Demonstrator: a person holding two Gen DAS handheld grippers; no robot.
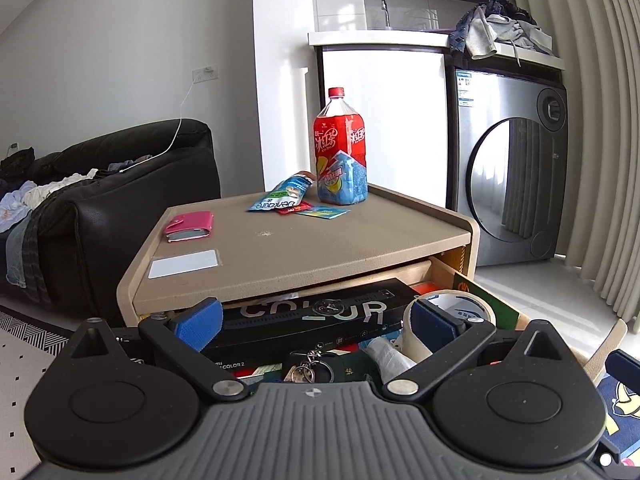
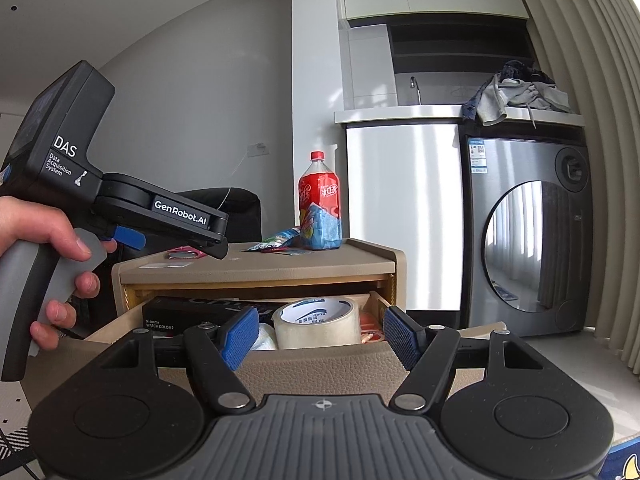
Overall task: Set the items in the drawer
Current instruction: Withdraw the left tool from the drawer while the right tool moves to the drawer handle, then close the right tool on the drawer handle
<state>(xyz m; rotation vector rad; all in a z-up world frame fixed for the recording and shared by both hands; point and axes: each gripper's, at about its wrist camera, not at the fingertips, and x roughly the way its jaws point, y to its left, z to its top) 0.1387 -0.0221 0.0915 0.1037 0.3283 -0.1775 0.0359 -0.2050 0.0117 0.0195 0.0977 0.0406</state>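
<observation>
A black leather sofa (image 1: 120, 184) strewn with clothes sits at the far left, just beside a low beige cabinet (image 1: 280, 248). On the cabinet top, from left to right, lie a white card (image 1: 184, 263), a pink wallet (image 1: 189, 226), a blue-green snack pouch (image 1: 280, 196) with small flat sachets (image 1: 320, 211) next to it, and an upright red-capped drink bottle (image 1: 341, 152) at the back edge.

Below the top, the drawer (image 2: 320, 368) stands pulled out and already holds things: a black Xiaomi Watch Color 2 box (image 1: 312, 320) along the left and middle, a bunch of keys (image 1: 308, 368) near the front, and a roll of clear packing tape (image 2: 318, 328) towards the right, standing on edge.

The left gripper (image 1: 316, 320) hovers over the open drawer, its blue-padded fingers spread wide apart with nothing between them; the watch box and tape roll show between them, lower down. In the right wrist view this same tool appears at the left, gripped by the person's left hand (image 2: 52, 252).

The right gripper (image 2: 320, 338) sits lower, just in front of the drawer's leather-textured front panel, fingers likewise spread and empty, the tape roll framed between them.

Further right stand a white cupboard (image 1: 384, 120) and a silver front-loading washing machine (image 1: 512, 168) with a heap of clothes (image 1: 500, 28) on its top, then pleated curtains (image 1: 600, 120).
</observation>
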